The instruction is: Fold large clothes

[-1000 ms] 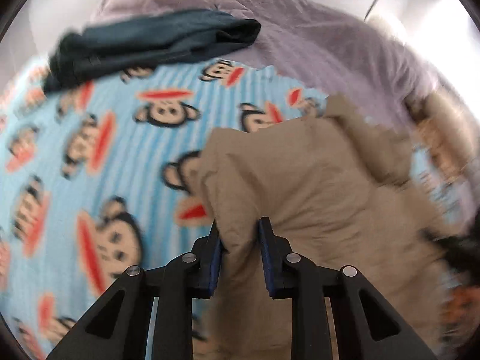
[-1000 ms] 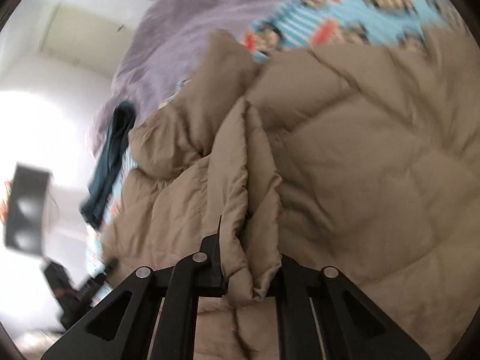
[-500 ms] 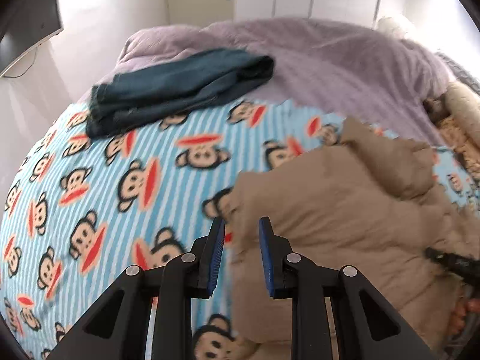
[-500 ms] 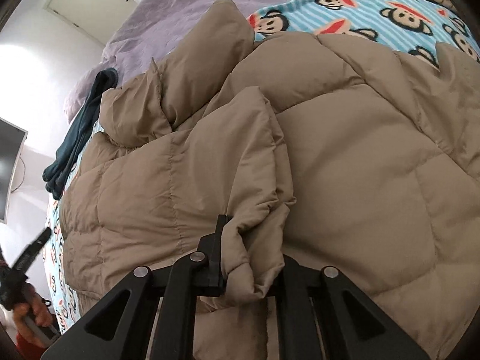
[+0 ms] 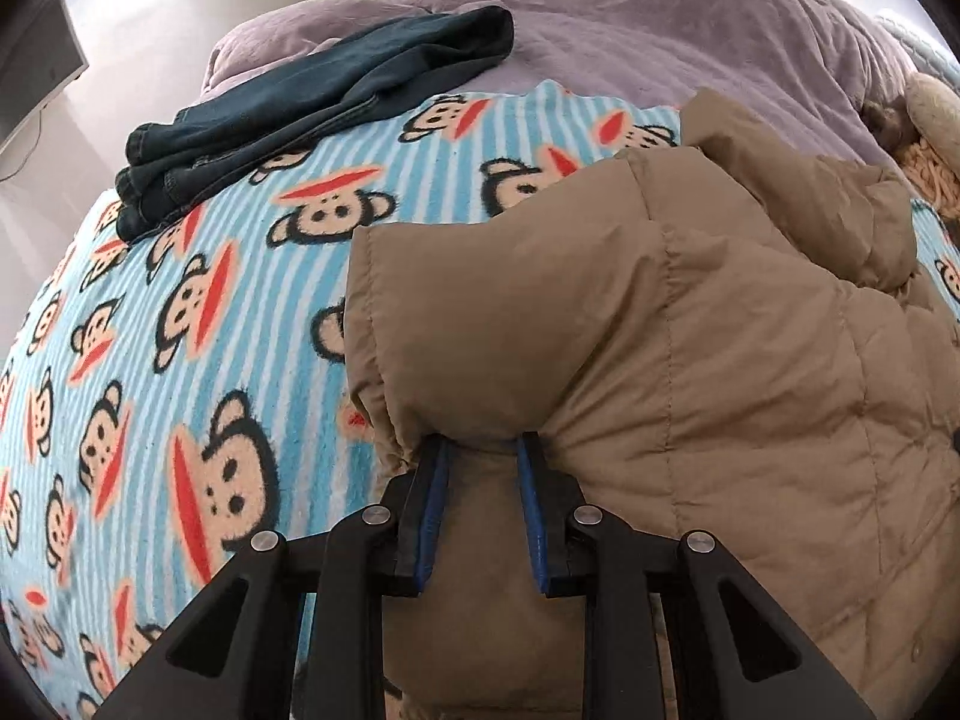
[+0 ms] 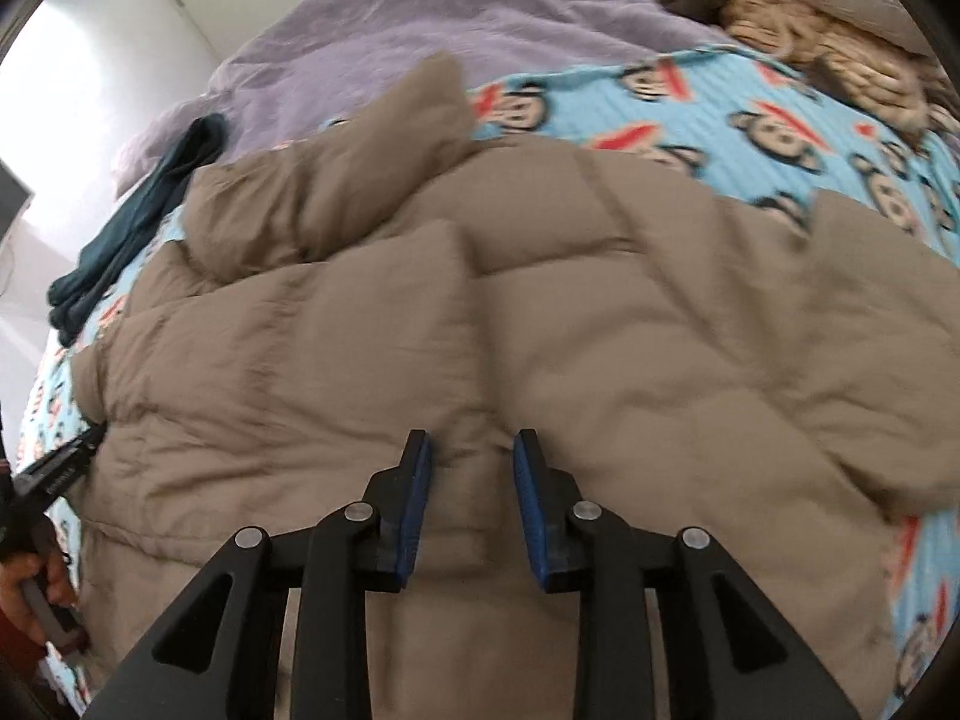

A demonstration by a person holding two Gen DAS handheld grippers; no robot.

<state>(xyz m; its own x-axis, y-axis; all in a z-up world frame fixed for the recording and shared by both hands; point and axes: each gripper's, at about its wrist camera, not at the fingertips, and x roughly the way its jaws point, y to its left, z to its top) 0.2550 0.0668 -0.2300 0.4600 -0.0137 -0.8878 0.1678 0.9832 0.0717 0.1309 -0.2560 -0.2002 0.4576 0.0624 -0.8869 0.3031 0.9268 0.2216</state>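
Jacket (image 5: pixel 690 360) fills the near half of both your views: tan, quilted and puffy, with stitched seams across its panels. It lies bunched on the bed, on the blanket (image 5: pixel 198 312), a blue-striped fleece printed with monkey faces.

Your left gripper (image 5: pixel 483 450) sits low at the jacket's left edge. Its jaws stand part open, tips tucked under a puffed fold of the fabric; cloth lies between the blue pads, but you cannot tell from this view whether they pinch it. In the right view that gripper shows at the far left edge, with your hand (image 6: pixel 36 594) on its handle.

Your right gripper (image 6: pixel 468 444) hovers over the jacket's middle, pointing across it toward the collar. Its jaws are part open and hold nothing; the fabric lies beneath them. That view is blurred toward the right.

Farther off, the jacket's collar end rises in a peak against the blanket. Beyond it, folded jeans (image 5: pixel 312 102) lie where the blanket meets a purple cover (image 5: pixel 690 30). A knitted beige throw (image 6: pixel 828 54) sits at the far right.
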